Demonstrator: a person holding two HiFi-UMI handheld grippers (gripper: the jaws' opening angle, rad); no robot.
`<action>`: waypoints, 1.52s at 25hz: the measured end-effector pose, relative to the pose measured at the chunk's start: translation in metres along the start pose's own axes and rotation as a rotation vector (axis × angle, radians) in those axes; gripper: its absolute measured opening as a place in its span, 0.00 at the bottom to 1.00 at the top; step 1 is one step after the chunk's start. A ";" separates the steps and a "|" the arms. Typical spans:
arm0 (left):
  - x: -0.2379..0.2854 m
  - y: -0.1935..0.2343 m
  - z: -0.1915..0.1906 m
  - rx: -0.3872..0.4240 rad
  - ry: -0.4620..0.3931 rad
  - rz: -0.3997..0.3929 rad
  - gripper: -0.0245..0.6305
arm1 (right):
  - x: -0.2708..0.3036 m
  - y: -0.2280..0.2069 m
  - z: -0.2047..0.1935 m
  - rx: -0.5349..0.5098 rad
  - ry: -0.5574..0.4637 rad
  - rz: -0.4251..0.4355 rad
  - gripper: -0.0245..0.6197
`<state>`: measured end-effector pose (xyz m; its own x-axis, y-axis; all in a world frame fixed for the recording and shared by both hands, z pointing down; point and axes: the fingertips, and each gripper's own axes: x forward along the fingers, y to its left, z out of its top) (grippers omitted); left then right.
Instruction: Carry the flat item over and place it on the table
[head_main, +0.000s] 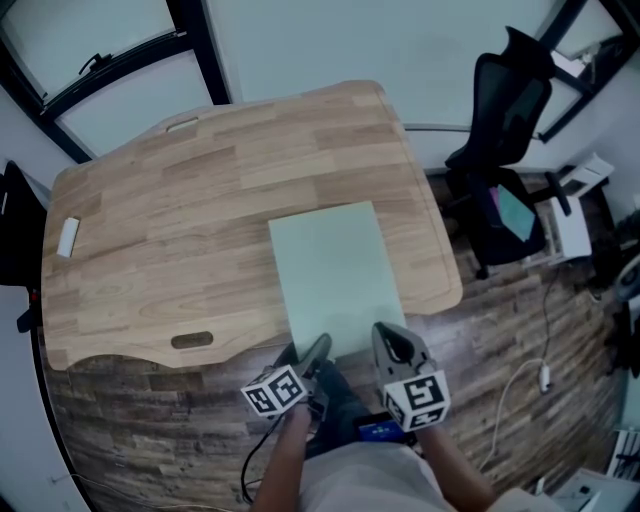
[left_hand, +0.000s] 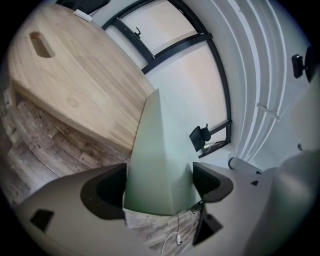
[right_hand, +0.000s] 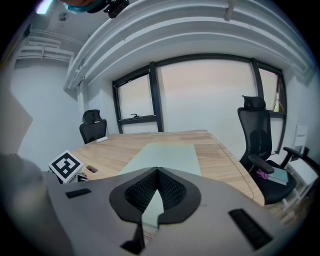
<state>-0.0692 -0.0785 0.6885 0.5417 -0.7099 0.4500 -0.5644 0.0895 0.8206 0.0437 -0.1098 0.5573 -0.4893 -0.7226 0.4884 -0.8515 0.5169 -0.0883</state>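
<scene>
Pale green flat sheet (head_main: 335, 270), one, lies on the one wooden counter (head_main: 180, 230), its near end overhanging. Two grippers: left gripper (head_main: 318, 350) fingers spread wide, sheet between them; right gripper (head_main: 392, 342) fingers pinch the sheet's near edge, hiding it.

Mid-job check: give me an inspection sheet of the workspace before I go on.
Surface: wooden table, slot near its front edge.
Job's things: pale green sheet lies on the table, near end overhanging the front edge.
Clutter: small white object at the table's left edge.
Grippers: left gripper open, the sheet's near end between its jaws; right gripper jaws together over the sheet's near end, contact unclear.
Cables: white cable on the floor at right.
Surroundings: black office chair, windows, wood-pattern floor.
</scene>
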 end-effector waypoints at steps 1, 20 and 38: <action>0.000 -0.001 0.000 0.006 0.004 0.005 0.64 | 0.000 -0.001 0.000 -0.003 -0.007 -0.003 0.03; -0.017 -0.003 0.021 0.125 -0.072 0.086 0.64 | -0.009 0.002 0.001 -0.006 -0.017 -0.017 0.03; -0.056 -0.043 0.077 0.497 -0.255 0.169 0.35 | -0.026 0.007 0.007 -0.004 -0.033 -0.035 0.03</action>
<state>-0.1231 -0.0966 0.6005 0.2860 -0.8656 0.4111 -0.8880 -0.0782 0.4532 0.0493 -0.0904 0.5382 -0.4649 -0.7552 0.4621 -0.8677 0.4925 -0.0681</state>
